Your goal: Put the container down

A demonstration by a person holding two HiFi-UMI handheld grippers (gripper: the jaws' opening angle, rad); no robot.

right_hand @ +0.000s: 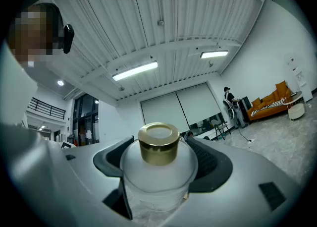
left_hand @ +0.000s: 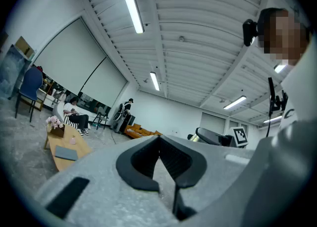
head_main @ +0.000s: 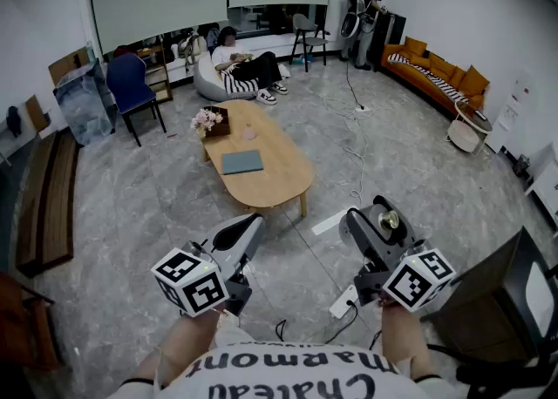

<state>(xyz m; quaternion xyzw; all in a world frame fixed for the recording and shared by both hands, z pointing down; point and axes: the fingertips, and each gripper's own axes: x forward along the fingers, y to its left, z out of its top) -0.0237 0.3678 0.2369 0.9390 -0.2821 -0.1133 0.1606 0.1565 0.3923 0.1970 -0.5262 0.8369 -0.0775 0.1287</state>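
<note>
We grip the frosted container (right_hand: pixel 157 174) in the right gripper's (right_hand: pixel 160 160) jaws, its long axis along them and its gold cap (right_hand: pixel 158 144) pointing forward and slightly up, above open floor (head_main: pixel 174 214) short of the oval wooden desk (head_main: pixel 281 181), its base hidden, while the left gripper's (left_hand: pixel 159 151) jaws are clenched empty.

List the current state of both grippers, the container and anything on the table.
left gripper, fingers shut, nothing between them.
right gripper, fingers closed on the container.
container, gold cap on, held in the air, not yet put down.
wooden table, standing on the floor, carrying things.
notebook, closed, flat on the table.
flower box, upright at the table's far end.
</note>
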